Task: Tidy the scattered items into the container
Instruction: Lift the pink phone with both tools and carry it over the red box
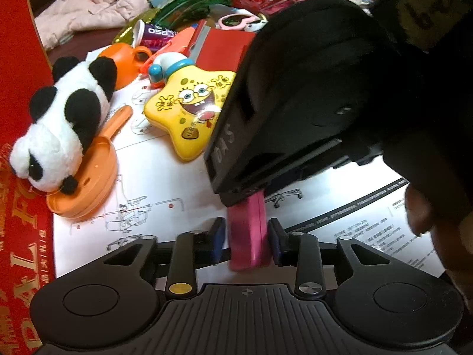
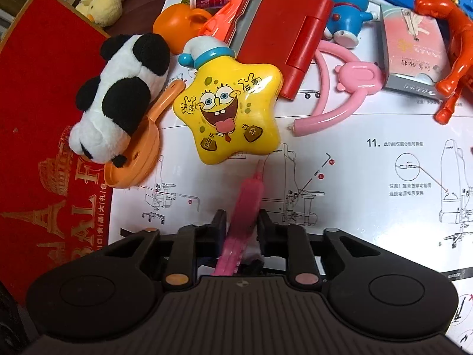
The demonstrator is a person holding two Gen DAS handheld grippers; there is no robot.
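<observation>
In the left wrist view, the left gripper point(image 1: 247, 238) is seen low in the frame with a pink flat object point(image 1: 247, 233) standing between its blue pads point(image 1: 218, 238); the pads lie just beside its faces, though whether they press it cannot be told. The upper end of the pink piece is hidden under the black body of the right gripper point(image 1: 310, 103), which fills the right of the frame, so the piece appears to be shared between both tools, perhaps for a handover or a regrip. To the left, a panda plush point(image 1: 63, 121) is draped over an orange toy pan point(image 1: 85, 177), beside a yellow SpongeBob star toy point(image 1: 192, 109), all on a white instruction sheet point(image 1: 165, 183). A red gift box point(image 1: 17, 112) runs down the left edge and is judged the likely container.

In the right wrist view, the right gripper point(image 2: 241, 224) is pinched on the pink flat object point(image 2: 246, 204), which juts forward from between the fingers towards the SpongeBob star toy point(image 2: 227, 112). The panda plush point(image 2: 121, 103) and the red gift box point(image 2: 44, 118) lie at left, well apart from the held piece. A pink headband point(image 2: 340, 88), a Doraemon figure point(image 2: 346, 9) and an orange horse point(image 2: 455, 44) are scattered along the upper right, not yet tidied
</observation>
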